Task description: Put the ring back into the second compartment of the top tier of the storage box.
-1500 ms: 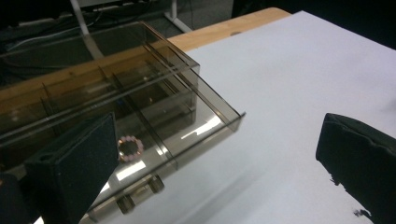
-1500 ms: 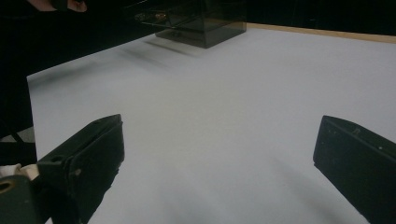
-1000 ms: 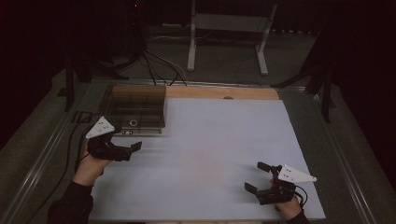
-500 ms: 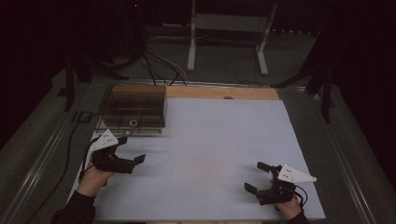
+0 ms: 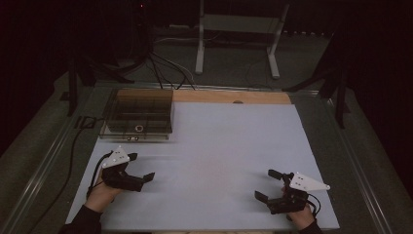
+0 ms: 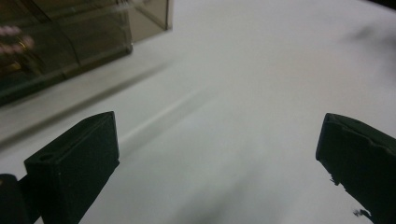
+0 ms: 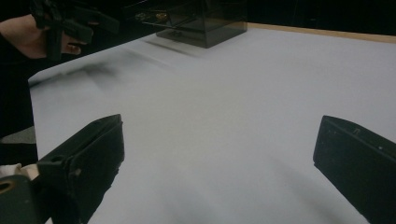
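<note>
Tongs empty, box untouched at the far left of the desk.
Left tongs and right tongs both gape wide, holding nothing, low over the white desk. The smoky clear box sits closed-looking beyond the left hand; judging by this, the work has barely begun or is finished.
</note>
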